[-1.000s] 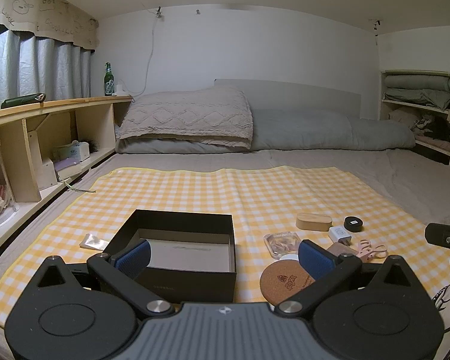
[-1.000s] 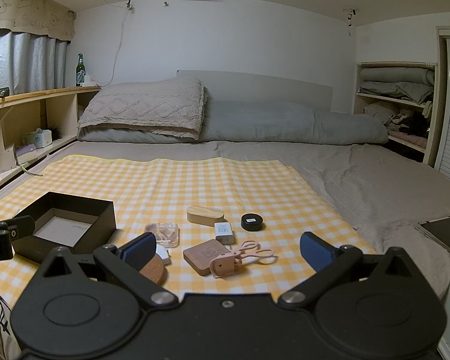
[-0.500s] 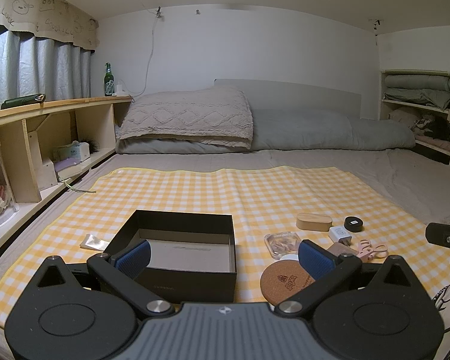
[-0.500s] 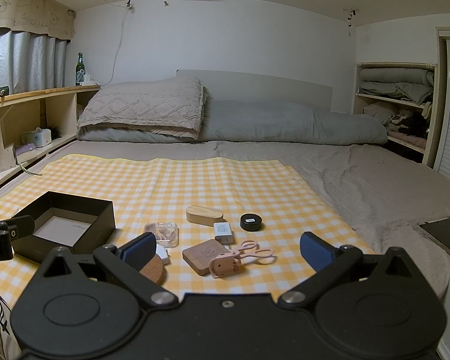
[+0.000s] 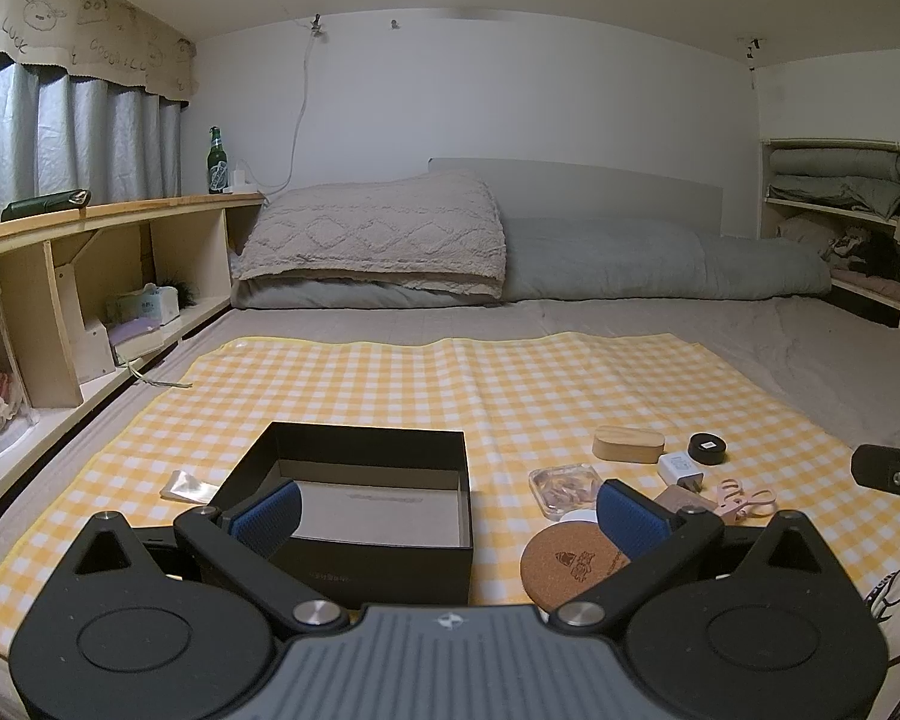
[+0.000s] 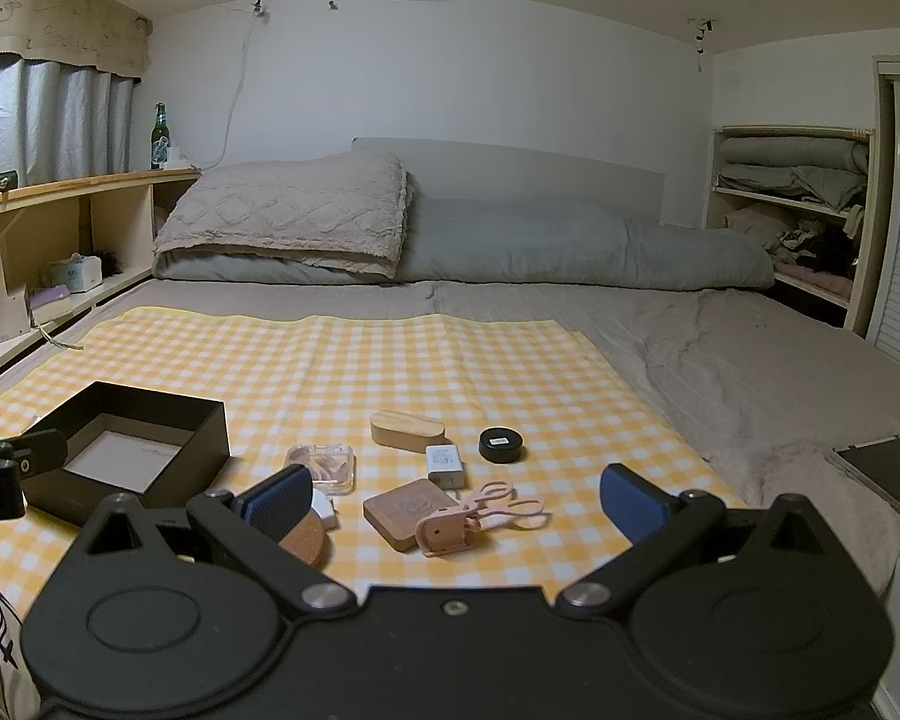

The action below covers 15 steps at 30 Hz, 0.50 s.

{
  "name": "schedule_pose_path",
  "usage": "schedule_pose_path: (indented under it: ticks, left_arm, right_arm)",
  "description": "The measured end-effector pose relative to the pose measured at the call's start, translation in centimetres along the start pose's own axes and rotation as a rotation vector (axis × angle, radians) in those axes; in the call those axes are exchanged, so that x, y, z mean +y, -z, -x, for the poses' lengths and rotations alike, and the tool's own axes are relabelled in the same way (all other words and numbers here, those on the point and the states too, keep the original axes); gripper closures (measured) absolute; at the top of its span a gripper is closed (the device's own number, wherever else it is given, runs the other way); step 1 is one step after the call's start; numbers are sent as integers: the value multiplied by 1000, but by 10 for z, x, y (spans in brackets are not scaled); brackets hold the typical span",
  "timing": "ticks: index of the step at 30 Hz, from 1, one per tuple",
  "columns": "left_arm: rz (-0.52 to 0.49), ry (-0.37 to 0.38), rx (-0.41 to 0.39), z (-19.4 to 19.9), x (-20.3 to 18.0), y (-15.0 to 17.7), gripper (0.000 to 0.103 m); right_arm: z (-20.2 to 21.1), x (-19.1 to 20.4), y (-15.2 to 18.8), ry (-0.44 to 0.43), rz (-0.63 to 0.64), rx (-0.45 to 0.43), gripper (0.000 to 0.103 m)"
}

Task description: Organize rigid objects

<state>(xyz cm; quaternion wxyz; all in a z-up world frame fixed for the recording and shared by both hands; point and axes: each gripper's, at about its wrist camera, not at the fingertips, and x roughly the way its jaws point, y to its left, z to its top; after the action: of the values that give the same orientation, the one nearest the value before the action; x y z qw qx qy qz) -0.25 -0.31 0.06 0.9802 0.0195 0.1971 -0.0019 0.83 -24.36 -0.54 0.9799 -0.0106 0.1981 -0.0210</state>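
Your left gripper [image 5: 447,510] and right gripper [image 6: 453,498] both hover spread wide, empty; the black box [image 5: 360,498] sits left of the small items on the checked cloth [image 5: 450,384].

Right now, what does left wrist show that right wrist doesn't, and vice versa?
Left wrist only: a crinkled clear plastic wrapper on the yellow checked cloth, left of the open black box.

Right wrist only: a dark flat tablet-like device on the grey sheet, far right.

Both: the box, the round cork coaster, oval wooden case, white charger plug, black round tin, pink folding scissors. Both grippers open, empty: left gripper, right gripper.
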Motion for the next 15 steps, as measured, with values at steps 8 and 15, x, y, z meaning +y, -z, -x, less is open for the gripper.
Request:
schedule_pose_path:
  ticks: [8, 15]
  left_arm:
    - [-3, 3, 2, 2, 1, -5, 0]
    - [-1, 0, 2, 0, -1, -4, 0]
  right_arm:
    - [0, 0, 0, 1, 4, 0, 0]
    - [0, 1, -1, 3, 6, 1, 0]
